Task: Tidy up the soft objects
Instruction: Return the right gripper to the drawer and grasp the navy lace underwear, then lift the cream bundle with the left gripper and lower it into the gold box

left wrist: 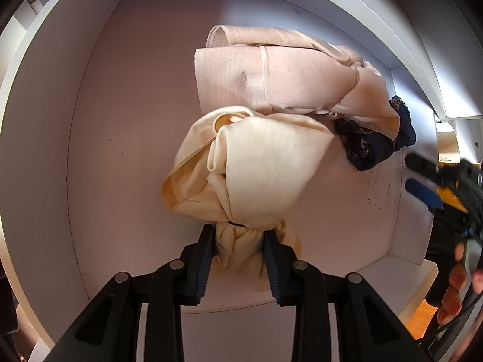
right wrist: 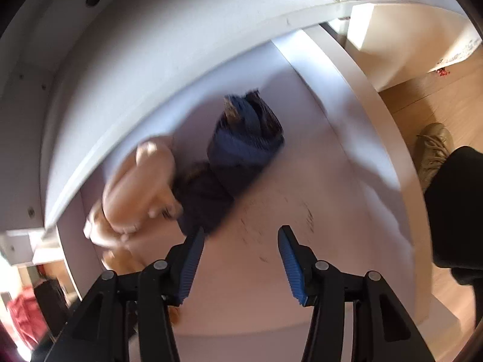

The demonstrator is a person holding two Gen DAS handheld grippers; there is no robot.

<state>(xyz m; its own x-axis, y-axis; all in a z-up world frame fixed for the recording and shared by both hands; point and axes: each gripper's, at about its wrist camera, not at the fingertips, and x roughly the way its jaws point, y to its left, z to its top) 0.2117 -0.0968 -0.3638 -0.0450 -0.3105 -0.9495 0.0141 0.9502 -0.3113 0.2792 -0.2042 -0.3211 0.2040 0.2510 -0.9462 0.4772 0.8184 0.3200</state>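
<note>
Soft garments lie inside a white drawer (left wrist: 99,96), whose pale floor and raised walls fill most of both wrist views. Largest of them is the pink folded garment (left wrist: 271,72), resting toward the far side of the drawer floor with a seam running across its top fold; in the right wrist view it shows only as a blurred peach mass (right wrist: 135,187) near the drawer wall. Just in front of it, and touching its near edge, sits the cream garment (left wrist: 259,169), bunched into a rounded bundle with an elastic band curling out on its left. Its gathered tail is pinched between the blue pads of the left claw (left wrist: 240,238), which is closed tightly on the cloth. Smaller again, the dark navy garment (right wrist: 241,150) lies against the right end of the pink one, partly tucked under it; lace-like trim shows at its edge (left wrist: 374,138). The right claw (right wrist: 240,241) hovers just short of the navy garment with its fingers spread wide and nothing between them. Scuff marks (right wrist: 308,217) dot the drawer floor. Beyond the drawer, a tan shoe (right wrist: 434,147) stands on wood flooring (right wrist: 422,99).
</note>
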